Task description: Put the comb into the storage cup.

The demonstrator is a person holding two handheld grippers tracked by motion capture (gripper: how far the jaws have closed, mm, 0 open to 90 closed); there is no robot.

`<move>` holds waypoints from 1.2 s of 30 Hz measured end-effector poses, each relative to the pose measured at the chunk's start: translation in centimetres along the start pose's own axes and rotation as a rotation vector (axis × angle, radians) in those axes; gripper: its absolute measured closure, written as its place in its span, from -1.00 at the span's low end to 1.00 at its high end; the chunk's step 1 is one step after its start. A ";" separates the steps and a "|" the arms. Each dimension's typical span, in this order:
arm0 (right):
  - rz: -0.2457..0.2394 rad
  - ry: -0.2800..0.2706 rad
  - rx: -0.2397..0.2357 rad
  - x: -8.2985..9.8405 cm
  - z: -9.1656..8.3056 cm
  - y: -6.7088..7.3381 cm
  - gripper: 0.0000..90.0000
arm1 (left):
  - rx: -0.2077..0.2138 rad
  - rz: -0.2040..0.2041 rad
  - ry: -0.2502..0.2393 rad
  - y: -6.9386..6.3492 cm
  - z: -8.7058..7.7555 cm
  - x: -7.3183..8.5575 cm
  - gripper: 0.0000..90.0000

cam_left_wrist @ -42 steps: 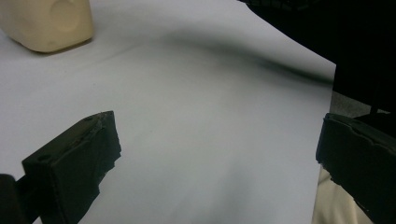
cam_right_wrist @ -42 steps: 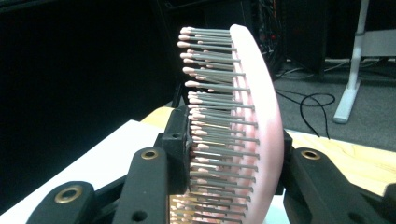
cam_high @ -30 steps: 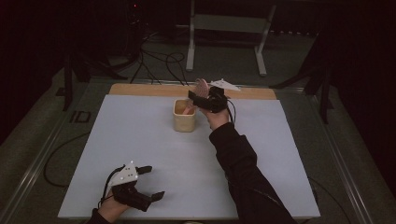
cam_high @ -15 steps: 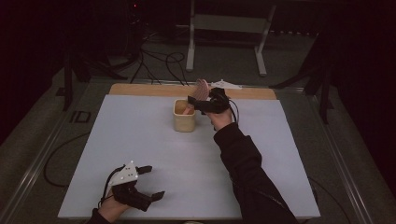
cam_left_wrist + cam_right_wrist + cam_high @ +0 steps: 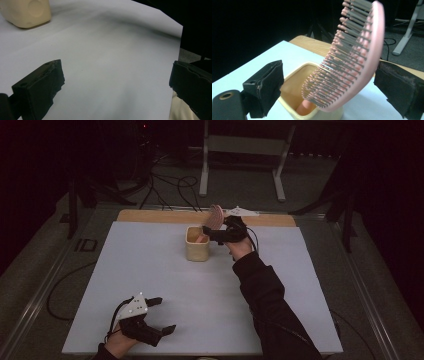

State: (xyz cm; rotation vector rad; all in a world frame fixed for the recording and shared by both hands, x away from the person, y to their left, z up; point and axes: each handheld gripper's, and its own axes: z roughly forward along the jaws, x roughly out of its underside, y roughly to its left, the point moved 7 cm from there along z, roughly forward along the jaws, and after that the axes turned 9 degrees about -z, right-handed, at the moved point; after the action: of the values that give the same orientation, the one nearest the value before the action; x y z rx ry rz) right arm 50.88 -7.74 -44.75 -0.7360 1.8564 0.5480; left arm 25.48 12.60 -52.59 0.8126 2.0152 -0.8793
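Note:
A pink hairbrush [image 5: 216, 216] stands handle-down in a cream cup [image 5: 197, 250] at the far middle of the white table, its head leaning out over the rim. My right gripper [image 5: 210, 232] sits level at the brush head. Its jaws have just been opening. In the right gripper view the bristled head [image 5: 352, 57] stands between the spread jaws of the right gripper [image 5: 332, 85], with the left pad clear of the bristles above the cup [image 5: 294, 85]. My left gripper [image 5: 166, 315] rests open near the front edge, nothing between its jaws [image 5: 116, 82].
A wooden strip [image 5: 150, 216] runs along the table's far edge, with a white sheet [image 5: 245, 211] lying on it behind the right hand. Cables [image 5: 170, 185] and a metal stand [image 5: 240, 165] are on the floor beyond. The cup [image 5: 26, 12] is far from the left gripper.
The right gripper's jaws stand wider around the brush head than a second ago. Both hands have kept their places, and the brush still leans in the cup.

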 end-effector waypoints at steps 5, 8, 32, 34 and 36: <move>-0.013 0.007 0.010 0.0 -0.5 -0.4 -0.80 | 0.001 0.004 0.004 0.0 0.2 0.0 -1.00; -0.013 0.008 0.010 0.1 -0.8 -0.6 -0.80 | 0.000 0.009 0.008 0.0 0.2 0.0 -1.00; -0.051 0.038 -0.029 2.0 -3.4 -0.1 -0.80 | -0.008 0.008 0.004 0.1 0.0 0.0 -1.00; -0.053 0.039 -0.030 2.2 -3.6 -0.1 -0.80 | -0.009 0.007 0.004 0.1 0.0 0.0 -1.00; -0.047 0.039 -0.032 2.4 -3.9 -0.1 -0.80 | -0.010 0.008 0.005 0.1 0.0 0.0 -1.00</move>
State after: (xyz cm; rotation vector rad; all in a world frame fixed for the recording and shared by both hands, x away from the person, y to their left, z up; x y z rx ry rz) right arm 47.71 -10.95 -45.56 -0.8154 1.8653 0.5376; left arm 25.52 12.65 -52.60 0.8178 2.0182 -0.8628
